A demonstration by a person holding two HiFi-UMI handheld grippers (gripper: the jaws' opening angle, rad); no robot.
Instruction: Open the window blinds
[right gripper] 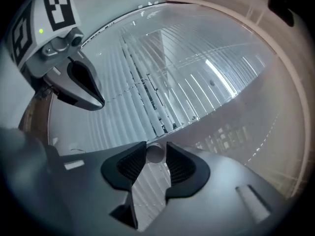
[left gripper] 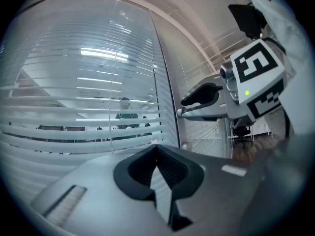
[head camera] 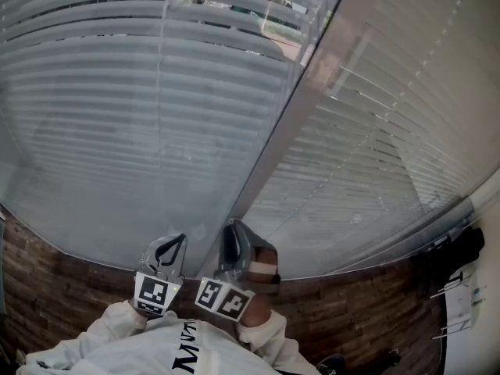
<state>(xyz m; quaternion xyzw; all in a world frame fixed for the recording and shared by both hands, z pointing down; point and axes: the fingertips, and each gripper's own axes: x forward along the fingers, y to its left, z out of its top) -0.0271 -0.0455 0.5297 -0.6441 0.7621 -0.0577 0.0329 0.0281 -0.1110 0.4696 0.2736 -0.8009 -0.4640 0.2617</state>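
Observation:
Two white slatted blinds hang side by side, the left blind (head camera: 117, 131) and the right blind (head camera: 375, 155), with a window post (head camera: 289, 123) between them. My right gripper (head camera: 234, 237) sits at the foot of the post. In the right gripper view its pads close on both sides of the round end of a thin tilt wand (right gripper: 155, 154). My left gripper (head camera: 173, 244) is level beside it, a little left, with its fingertips (left gripper: 156, 150) meeting and nothing between them. The left blind's slats (left gripper: 83, 132) stand partly apart, and a person (left gripper: 125, 114) shows through the gaps.
A brick-patterned floor (head camera: 47, 303) runs below the window. A dark chair and other items (head camera: 453, 260) stand at the far right next to a white unit (head camera: 469, 303). A thin lift cord (left gripper: 112, 132) hangs down the left blind.

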